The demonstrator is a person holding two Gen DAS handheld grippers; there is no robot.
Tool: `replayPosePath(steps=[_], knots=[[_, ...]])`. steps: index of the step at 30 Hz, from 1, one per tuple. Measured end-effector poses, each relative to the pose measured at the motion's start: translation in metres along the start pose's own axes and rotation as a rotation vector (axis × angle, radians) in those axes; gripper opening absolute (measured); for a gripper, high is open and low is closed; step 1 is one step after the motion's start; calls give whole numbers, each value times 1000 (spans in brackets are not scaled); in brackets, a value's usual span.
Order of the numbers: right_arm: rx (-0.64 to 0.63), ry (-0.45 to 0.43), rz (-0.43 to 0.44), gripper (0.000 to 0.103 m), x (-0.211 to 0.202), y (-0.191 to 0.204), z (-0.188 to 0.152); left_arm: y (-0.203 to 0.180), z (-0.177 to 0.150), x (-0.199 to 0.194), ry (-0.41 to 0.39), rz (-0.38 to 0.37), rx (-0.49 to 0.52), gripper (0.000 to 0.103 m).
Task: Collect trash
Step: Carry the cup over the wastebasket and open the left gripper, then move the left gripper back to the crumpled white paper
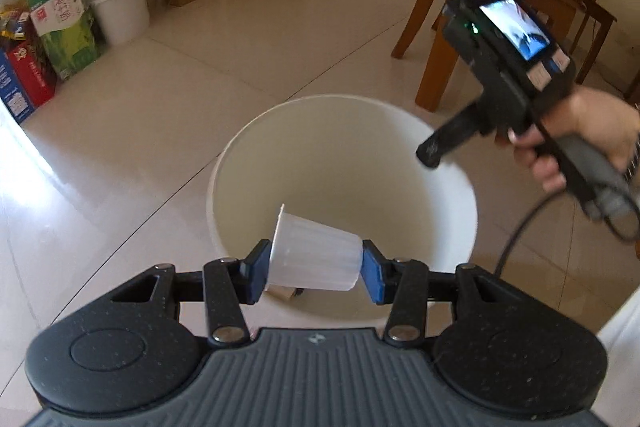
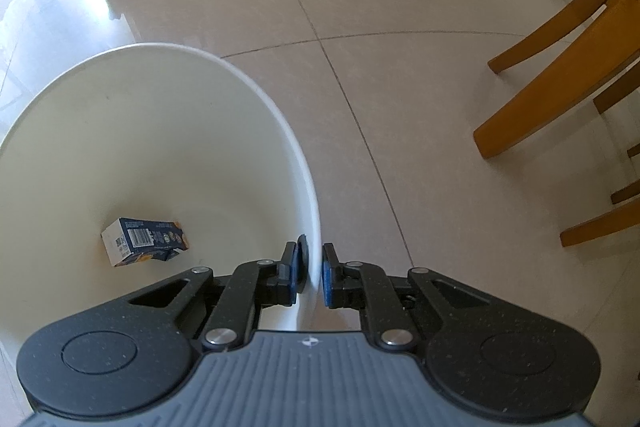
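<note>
The left gripper (image 1: 314, 263) has its jaws clamped on a white cup (image 1: 314, 255), held sideways above the open mouth of the white bucket (image 1: 400, 155). The right gripper (image 2: 314, 273) pinches the bucket's rim with jaws nearly closed. A small carton (image 2: 144, 241) lies on the bucket's bottom. The bucket stands on the floor (image 2: 400, 7).

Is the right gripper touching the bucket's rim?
Touching. The right wrist view shows the right gripper with both pads clamped on the bucket rim.
</note>
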State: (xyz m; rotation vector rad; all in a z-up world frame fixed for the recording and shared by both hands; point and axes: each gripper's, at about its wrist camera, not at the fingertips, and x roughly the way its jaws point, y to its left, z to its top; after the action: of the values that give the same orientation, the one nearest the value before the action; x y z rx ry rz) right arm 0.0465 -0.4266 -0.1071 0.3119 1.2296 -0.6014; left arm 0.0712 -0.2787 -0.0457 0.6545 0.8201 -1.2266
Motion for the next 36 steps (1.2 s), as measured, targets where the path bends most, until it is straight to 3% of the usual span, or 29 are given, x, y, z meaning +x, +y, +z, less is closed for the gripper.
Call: replayPosePath(steps=[8, 13, 15, 22, 29, 36], knots=[[1, -4, 26, 13, 1, -6, -2, -17, 1, 42, 48, -24, -32, 47], [13, 0, 48, 13, 1, -10, -2, -19, -2, 50, 72, 12, -40, 63], [16, 1, 52, 13, 1, -11, -1, -19, -3, 47, 58, 18, -40, 74], [6, -2, 41, 13, 2, -8, -2, -9, -14, 29, 23, 43, -71, 85], [7, -3, 37, 13, 2, -6, -3, 5, -47, 17, 25, 89, -128, 90], [12, -1, 43, 13, 2, -9, -2, 25, -102, 14, 50, 147, -258, 92]])
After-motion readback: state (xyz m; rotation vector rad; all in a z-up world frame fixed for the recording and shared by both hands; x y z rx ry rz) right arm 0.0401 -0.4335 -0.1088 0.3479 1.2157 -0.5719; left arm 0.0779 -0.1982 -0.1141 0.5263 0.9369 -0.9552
